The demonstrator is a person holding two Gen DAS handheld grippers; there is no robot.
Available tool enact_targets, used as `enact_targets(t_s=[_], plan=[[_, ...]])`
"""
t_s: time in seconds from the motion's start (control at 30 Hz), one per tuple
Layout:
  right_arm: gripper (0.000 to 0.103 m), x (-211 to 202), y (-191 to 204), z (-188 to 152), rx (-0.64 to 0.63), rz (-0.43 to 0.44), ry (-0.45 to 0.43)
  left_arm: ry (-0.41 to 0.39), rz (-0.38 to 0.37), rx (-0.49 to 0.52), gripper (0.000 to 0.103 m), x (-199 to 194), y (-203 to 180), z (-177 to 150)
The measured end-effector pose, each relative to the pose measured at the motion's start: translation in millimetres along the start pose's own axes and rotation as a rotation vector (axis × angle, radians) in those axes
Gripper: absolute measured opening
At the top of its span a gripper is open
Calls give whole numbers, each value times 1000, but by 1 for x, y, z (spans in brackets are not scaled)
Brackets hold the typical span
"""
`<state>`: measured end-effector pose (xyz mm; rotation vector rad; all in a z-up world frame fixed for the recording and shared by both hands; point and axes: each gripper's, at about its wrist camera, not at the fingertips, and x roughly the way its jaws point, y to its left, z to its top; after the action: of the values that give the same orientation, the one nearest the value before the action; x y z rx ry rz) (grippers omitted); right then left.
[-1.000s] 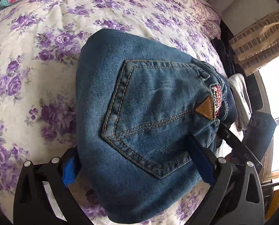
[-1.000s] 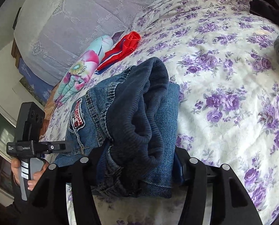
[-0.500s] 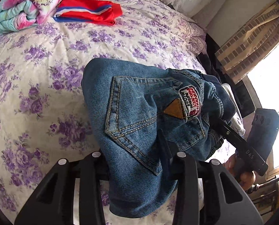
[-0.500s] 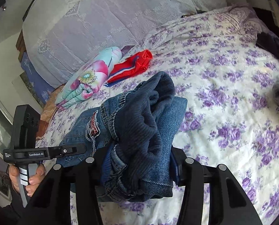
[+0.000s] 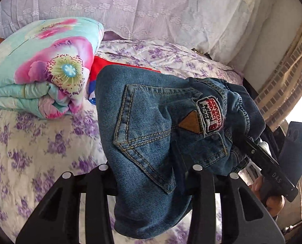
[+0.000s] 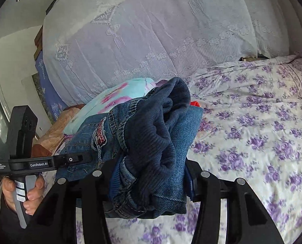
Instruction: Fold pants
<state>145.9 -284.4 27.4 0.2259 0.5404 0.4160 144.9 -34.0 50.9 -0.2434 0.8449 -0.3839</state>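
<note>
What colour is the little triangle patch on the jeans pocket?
Tan brown, a leather-like triangle patch on the blue jeans; it shows best in the left wrist view.

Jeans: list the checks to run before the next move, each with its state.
1. Left gripper on the jeans: ok, denim between its fingers, though the jaws are opening slightly.
2. Right gripper on the waistband end: ok, clamped.
3. Jeans folded into a bundle: ok, back pocket outward.
4. Jeans clear of the bedsheet: ok, held above it.
5. Bare sheet for setting down: ok, on the right of the right wrist view.
6. Gap to the folded quilt and red garment: cannot tell.
</note>
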Motion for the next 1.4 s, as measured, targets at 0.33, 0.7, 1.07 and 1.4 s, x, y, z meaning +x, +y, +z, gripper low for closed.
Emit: enact_targets(t_s=[0.33, 0.7, 1.07, 1.4], plan=[[84, 116, -72, -48, 177, -81, 229, -11, 49, -61, 78, 118, 77, -15], [93, 59, -30, -33, -17, -266, 59, -44, 221, -18, 87, 79, 52, -18], [100, -11, 18, -56, -117, -352, -18, -234, 215, 14, 98, -37, 5, -62], [100, -37, 57, -88, -171, -397, -64, -247, 286, -1, 98, -55, -7, -102]])
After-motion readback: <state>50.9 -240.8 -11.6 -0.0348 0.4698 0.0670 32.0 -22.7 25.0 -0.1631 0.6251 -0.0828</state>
